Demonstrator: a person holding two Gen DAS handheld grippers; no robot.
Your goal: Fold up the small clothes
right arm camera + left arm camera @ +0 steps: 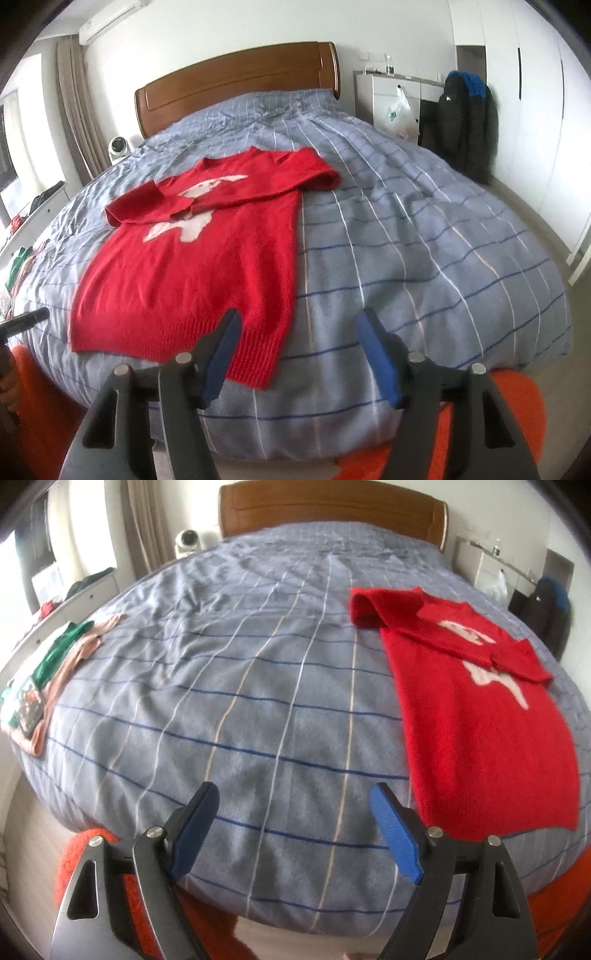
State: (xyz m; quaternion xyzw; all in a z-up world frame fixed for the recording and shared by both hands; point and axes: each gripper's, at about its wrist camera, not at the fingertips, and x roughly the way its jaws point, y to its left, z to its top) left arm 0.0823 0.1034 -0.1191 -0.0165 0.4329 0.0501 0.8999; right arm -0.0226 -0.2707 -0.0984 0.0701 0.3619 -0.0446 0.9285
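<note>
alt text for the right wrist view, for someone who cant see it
A red sweater with a white animal design lies on a blue-grey checked bedspread, both sleeves folded across its chest. The open right gripper hovers near the hem, holding nothing.

Bare checked duvet runs wide between my left gripper and the headboard; I see nothing standing on it there. To its right the red sweater lies flat, sleeves folded across the chest, low enough to pass over. A pile of folded clothes sits along the left edge of the bed.

My right gripper, jaws apart, hangs over the foot edge just beside the sweater hem. Right of the sweater the duvet lies bare to the far side. Dark jacket and white cabinet stand off the bed, well apart.
</note>
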